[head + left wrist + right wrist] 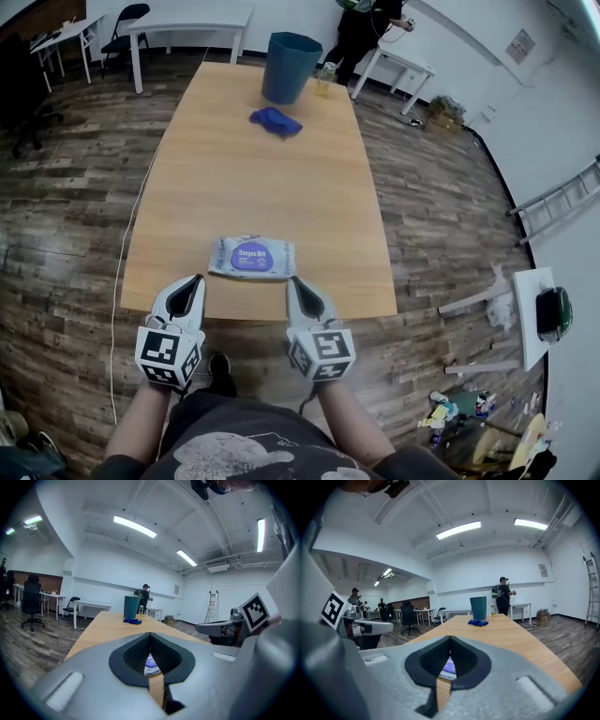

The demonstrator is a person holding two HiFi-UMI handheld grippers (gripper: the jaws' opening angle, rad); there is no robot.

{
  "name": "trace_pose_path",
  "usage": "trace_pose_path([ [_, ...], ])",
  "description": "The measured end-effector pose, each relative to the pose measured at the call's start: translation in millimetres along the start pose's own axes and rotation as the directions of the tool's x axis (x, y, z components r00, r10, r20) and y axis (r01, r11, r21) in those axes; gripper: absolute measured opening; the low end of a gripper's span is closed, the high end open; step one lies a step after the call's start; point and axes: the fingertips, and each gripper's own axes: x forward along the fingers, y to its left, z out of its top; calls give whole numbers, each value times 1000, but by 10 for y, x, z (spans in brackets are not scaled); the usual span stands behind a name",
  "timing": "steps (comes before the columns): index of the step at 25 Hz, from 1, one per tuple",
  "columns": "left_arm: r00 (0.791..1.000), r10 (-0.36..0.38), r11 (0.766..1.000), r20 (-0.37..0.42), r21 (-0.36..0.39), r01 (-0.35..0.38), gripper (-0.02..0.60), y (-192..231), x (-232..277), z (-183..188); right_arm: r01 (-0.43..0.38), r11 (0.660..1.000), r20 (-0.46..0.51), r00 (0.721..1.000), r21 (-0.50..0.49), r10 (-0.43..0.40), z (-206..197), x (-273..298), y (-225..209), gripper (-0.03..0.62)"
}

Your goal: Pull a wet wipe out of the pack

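The wet wipe pack (252, 257), white with a purple oval label, lies flat near the front edge of the wooden table (253, 178). My left gripper (195, 280) hovers just short of the pack's left end, jaws shut and empty. My right gripper (292, 282) hangs by the pack's right end, also shut with nothing held. Through the shut jaws of the left gripper view a sliver of the pack (151, 663) shows. The right gripper view gives the same narrow glimpse of the pack (449, 666).
A teal bin (290, 67) stands at the table's far end with a blue cloth (276, 121) in front of it and a small bottle (325, 78) beside it. A person (361, 33) stands beyond. White desks and chairs (127, 33) line the back.
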Motion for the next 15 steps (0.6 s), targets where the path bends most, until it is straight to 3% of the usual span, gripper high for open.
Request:
trace_pose_path([
  [9,995,-84,997,-62,-3,83,18,105,263,-183,64,998,-26,998,-12,-64,-6,224,-96,-9],
  [15,988,-96,995,-120,-8,96,18,156,427,-363,87,996,-55,995,-13,-87,-91,342,-200,-9],
])
